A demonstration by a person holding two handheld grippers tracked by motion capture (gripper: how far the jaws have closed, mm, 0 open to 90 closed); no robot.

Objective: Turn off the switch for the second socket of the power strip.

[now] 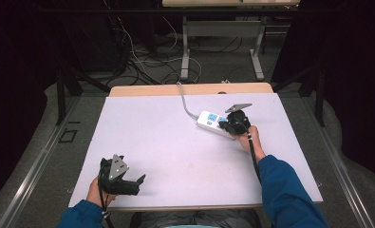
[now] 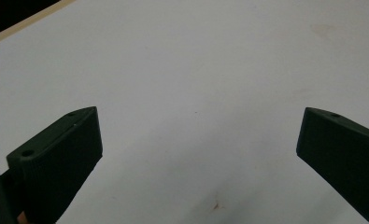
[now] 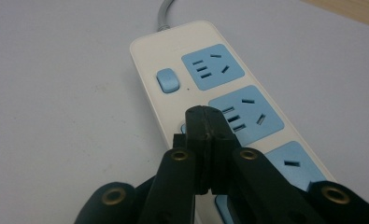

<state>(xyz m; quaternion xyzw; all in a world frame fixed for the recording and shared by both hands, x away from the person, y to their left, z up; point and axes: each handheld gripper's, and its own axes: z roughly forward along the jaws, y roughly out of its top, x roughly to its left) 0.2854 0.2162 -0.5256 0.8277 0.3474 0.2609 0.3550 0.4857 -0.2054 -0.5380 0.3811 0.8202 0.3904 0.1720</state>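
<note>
A white power strip point(image 1: 212, 123) with blue sockets lies on the white table top, right of centre, and its grey cable point(image 1: 184, 103) runs toward the far edge. My right gripper point(image 1: 232, 124) is shut with nothing between its jaws. In the right gripper view its closed tips point(image 3: 205, 122) sit over the power strip point(image 3: 173, 51), just above a blue switch beside the middle socket point(image 3: 250, 114). Another blue switch point(image 3: 167, 80) shows beside the far socket. My left gripper point(image 1: 136, 183) rests near the table's front left edge, wide open point(image 2: 198, 135) over bare table.
The white table top point(image 1: 175, 142) has a wooden strip point(image 1: 142, 90) along its far edge. Beyond it stand a second table's legs point(image 1: 185, 52) and tangled cables point(image 1: 137, 61) on the floor. Dark curtains hang on both sides.
</note>
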